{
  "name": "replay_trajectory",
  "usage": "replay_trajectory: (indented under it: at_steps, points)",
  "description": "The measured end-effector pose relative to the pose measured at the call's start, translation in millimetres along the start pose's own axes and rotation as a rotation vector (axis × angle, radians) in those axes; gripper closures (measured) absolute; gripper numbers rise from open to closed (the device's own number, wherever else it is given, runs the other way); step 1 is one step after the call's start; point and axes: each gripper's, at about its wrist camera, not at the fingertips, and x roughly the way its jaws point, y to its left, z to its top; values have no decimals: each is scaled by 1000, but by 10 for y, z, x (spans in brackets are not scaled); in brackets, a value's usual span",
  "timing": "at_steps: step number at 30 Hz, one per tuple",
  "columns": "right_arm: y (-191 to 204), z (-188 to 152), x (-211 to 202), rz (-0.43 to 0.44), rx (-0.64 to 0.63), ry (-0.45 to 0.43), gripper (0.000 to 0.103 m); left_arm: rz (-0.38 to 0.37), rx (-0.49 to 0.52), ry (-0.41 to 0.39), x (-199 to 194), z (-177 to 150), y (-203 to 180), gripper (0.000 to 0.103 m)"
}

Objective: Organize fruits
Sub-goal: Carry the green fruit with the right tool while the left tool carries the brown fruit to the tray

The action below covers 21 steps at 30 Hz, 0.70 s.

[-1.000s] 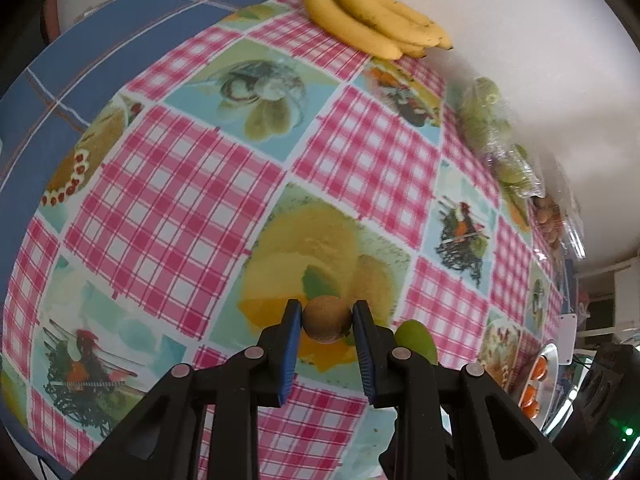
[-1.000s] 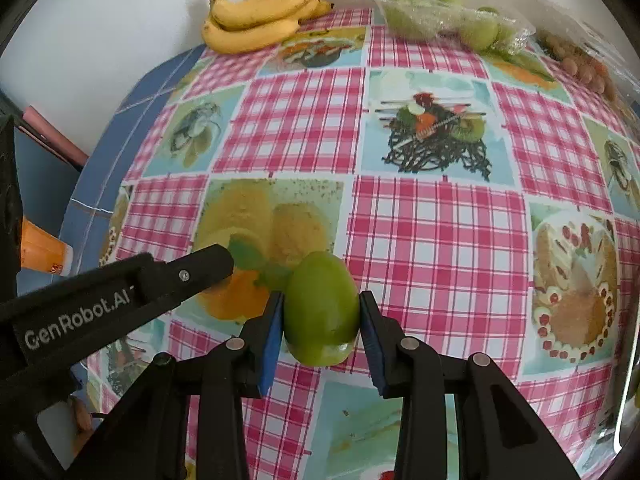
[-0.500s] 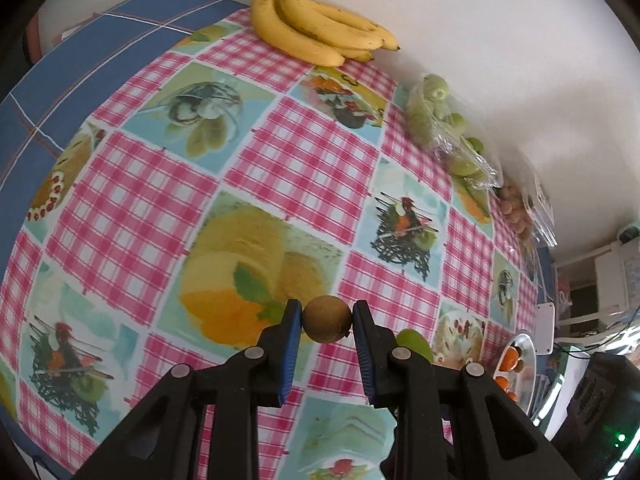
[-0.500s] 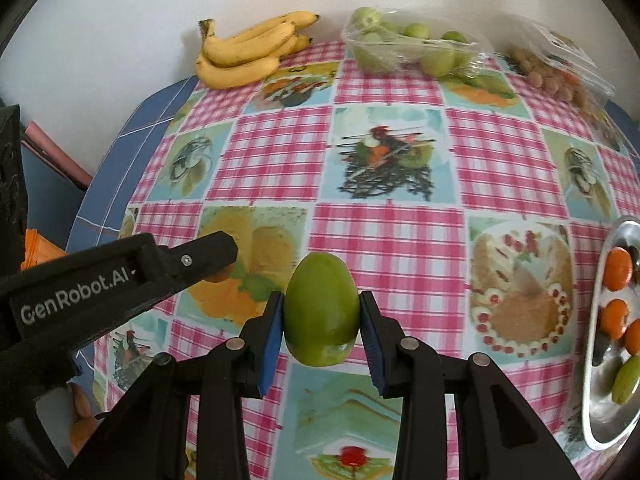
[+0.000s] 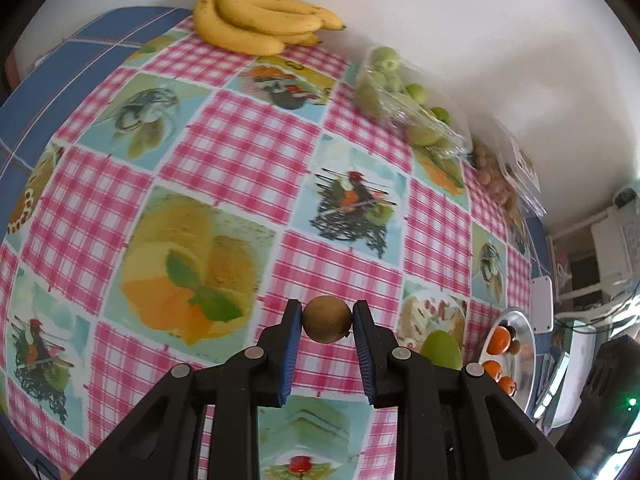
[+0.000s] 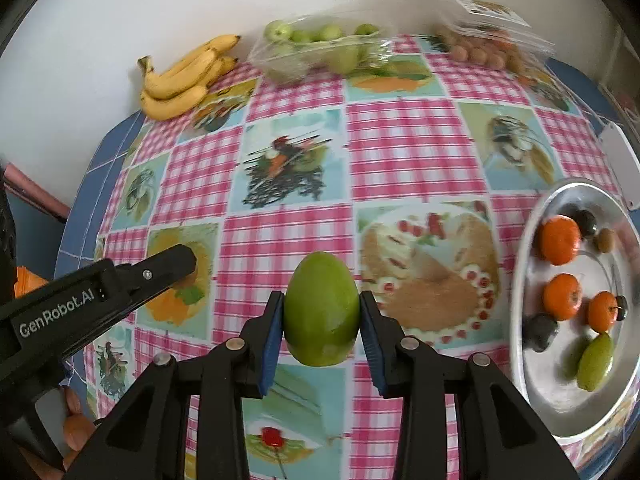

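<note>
Fruit was in both my grippers, clear of the table: the left gripper (image 5: pixel 327 322) pinched a kiwi (image 5: pixel 327 320), the right gripper (image 6: pixel 321 312) clamped a mango (image 6: pixel 321 309), likely bound for the tray (image 6: pixel 532 364), which held three oranges (image 6: pixel 559 239) and one green fruit (image 6: pixel 595 361).

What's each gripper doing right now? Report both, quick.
Left gripper: closed on a small brown kiwi, held above the table.
Right gripper: closed on a green mango, also off the table.
</note>
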Motion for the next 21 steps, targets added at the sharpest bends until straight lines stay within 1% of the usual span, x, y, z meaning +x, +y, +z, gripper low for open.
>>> replay_trajectory:
  at_steps: [9,13,16,21]
  points:
    - [-374,-7,-144,-25,58,-7,65,-4,91,-2,32,-113,-418,75]
    - [-574,-9,-223,-34,93,-11,65,-49,127,17,69,-193,-641,75]
    - [-739,-10,-284,-41,124,-13,65,-47,167,16,86,-250,-818,75]
    - [-1034,-23,-400,-59,178,-30,65,-70,223,33,141,-360,-1086,75]
